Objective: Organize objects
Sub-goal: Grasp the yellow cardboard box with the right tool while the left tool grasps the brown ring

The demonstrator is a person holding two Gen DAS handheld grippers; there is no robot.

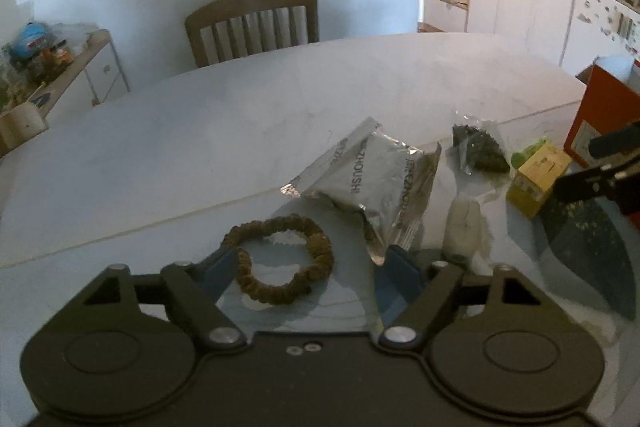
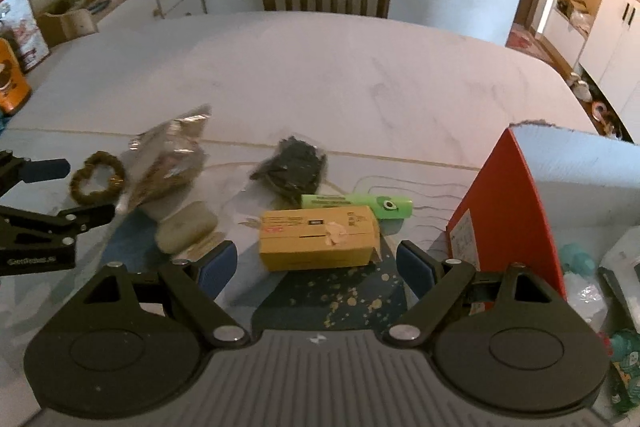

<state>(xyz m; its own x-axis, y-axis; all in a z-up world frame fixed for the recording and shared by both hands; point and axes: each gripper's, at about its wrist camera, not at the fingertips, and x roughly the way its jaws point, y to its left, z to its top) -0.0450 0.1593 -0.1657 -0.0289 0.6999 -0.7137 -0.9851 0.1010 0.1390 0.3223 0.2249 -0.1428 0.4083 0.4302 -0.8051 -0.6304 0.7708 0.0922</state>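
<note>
The brown scrunchie lies flat on the table, right between the spread blue fingers of my left claw. That claw is released and holds nothing. One finger sits at the ring's 9 o'clock edge; the other stands apart at its 3 o'clock, just beside the corner of the silver foil packet. That corner is my first worry: if I clench as I stand, I judge the right-hand finger may drag the foil along, or pinch it with the ring. The scrunchie is soft and hollow, so a clench across the loop may simply fold it and let it slip out on the lift.

My right claw is also released, with the yellow box lying between its fingers at 12 o'clock. The box lies wider than tall, and I judge it fills much of the gap; a skewed approach could shove it rather than seat it. Touching its far side is the green tube, which looks ready to roll if the box is nudged. The black bundle sits just beyond at 11 o'clock, the pale soap-like lump at 9 o'clock.

The red box stands at 2 o'clock, near enough that a wide swing could knock its wall.
</note>
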